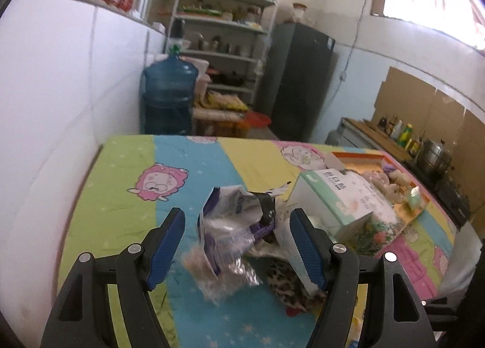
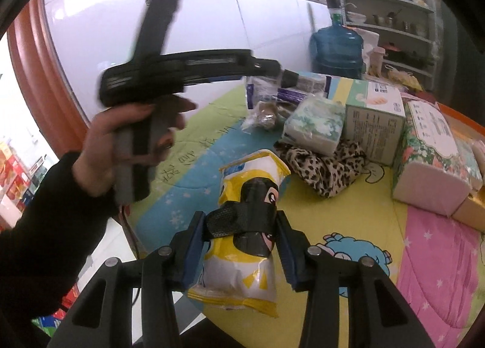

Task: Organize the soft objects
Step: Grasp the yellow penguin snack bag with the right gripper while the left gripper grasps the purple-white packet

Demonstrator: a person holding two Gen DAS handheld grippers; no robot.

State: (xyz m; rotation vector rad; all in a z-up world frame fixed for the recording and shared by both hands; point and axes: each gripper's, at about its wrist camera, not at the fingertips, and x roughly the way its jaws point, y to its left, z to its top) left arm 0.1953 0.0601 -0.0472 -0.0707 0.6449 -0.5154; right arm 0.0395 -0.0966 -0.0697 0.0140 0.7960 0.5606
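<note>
My right gripper (image 2: 241, 228) is shut on a yellow-and-white snack bag (image 2: 242, 223) and holds it above the patterned bed cover (image 2: 348, 220). My left gripper (image 1: 236, 233) is open above a crumpled purple-and-white plastic packet (image 1: 233, 220); its fingers stand on either side of the packet without touching it. The left gripper also shows in the right wrist view (image 2: 280, 74), held by a hand over the same packet (image 2: 263, 87). A leopard-print cloth (image 2: 321, 166) lies beside it, and also shows in the left wrist view (image 1: 291, 284). A soft tissue pack (image 2: 315, 124) rests on the cloth.
Tissue boxes (image 2: 376, 114) and a floral box (image 2: 433, 148) stand at the right of the bed. An orange-rimmed box (image 1: 363, 163) with soft toys sits far right. A white wall (image 1: 60, 105) borders the left. A blue water jug (image 1: 169, 78) stands beyond.
</note>
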